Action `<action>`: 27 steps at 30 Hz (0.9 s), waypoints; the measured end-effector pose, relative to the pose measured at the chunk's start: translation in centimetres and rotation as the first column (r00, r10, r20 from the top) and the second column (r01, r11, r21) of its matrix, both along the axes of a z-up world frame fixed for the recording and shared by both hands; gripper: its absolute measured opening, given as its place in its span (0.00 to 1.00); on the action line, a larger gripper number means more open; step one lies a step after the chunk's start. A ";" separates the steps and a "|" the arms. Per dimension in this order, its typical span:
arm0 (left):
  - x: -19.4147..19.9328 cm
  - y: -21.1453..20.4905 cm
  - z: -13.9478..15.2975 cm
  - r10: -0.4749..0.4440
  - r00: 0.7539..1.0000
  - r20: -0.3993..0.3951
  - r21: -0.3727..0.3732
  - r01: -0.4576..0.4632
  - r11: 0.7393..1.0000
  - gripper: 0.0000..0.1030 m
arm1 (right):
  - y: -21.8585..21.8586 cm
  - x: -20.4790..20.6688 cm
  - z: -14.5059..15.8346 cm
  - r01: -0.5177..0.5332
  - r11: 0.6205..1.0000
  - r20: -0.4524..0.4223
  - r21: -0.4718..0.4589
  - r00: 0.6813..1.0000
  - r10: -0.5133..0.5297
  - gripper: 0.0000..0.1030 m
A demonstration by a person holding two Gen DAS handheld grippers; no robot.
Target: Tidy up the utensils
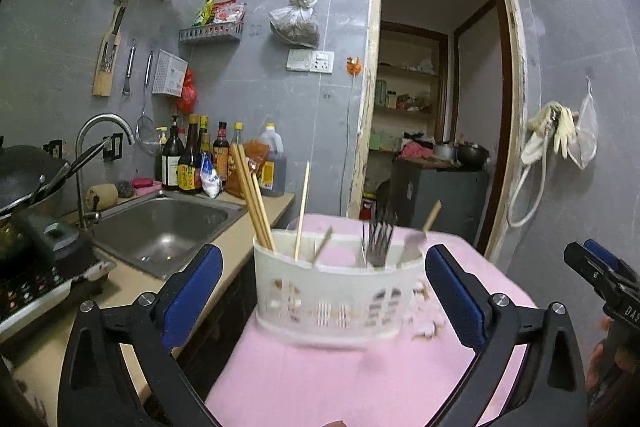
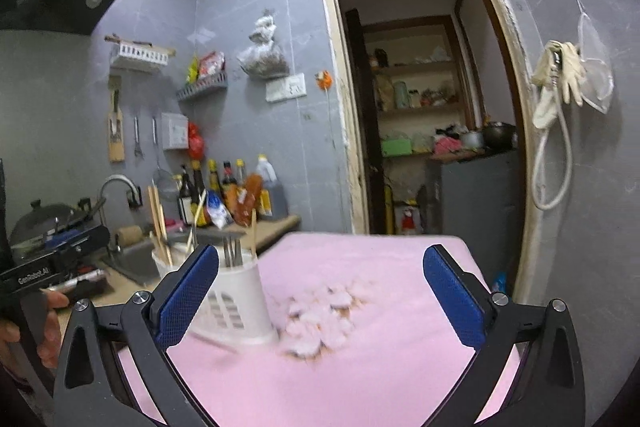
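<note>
A white slotted utensil caddy [image 1: 340, 291] stands on the pink tabletop [image 1: 320, 379]. Wooden chopsticks [image 1: 256, 199] lean in its left section, a single stick [image 1: 303, 211] stands beside them, dark forks [image 1: 380, 235] and a wooden-handled utensil [image 1: 420, 231] fill the right. My left gripper [image 1: 324, 295] is open, its blue pads wide on either side of the caddy without touching it. My right gripper [image 2: 320, 299] is also open and empty; the caddy [image 2: 232, 303] sits behind its left finger. The right gripper [image 1: 604, 279] shows at the left wrist view's right edge.
A counter with a steel sink [image 1: 168, 227], faucet [image 1: 100, 155], sauce bottles [image 1: 200, 159] and a stove with a wok [image 1: 24, 179] runs left of the table. A worn, flaky patch [image 2: 320, 319] marks the pink surface. An open doorway [image 1: 432, 107] lies behind.
</note>
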State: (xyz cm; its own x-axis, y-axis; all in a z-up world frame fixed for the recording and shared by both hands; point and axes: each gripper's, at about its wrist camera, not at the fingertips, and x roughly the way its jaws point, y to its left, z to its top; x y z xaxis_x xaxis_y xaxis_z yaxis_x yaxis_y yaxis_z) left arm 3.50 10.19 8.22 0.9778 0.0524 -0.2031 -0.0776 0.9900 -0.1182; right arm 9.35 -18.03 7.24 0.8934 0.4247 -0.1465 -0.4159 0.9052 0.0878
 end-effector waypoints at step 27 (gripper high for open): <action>-6.2 -0.8 -7.7 -0.073 0.992 -0.101 -0.020 0.071 0.997 0.97 | 0.3 -8.9 -4.8 0.199 0.975 -0.054 -0.102 0.977 -0.205 1.00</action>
State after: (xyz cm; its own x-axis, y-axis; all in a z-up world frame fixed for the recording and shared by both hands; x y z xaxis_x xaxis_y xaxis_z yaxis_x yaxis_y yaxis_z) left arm -2.71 9.35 0.54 0.9530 -0.0213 -0.3022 -0.0188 0.9914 -0.1293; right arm 0.49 -17.75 2.49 0.9468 0.2177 -0.2369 -0.2200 0.9753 0.0169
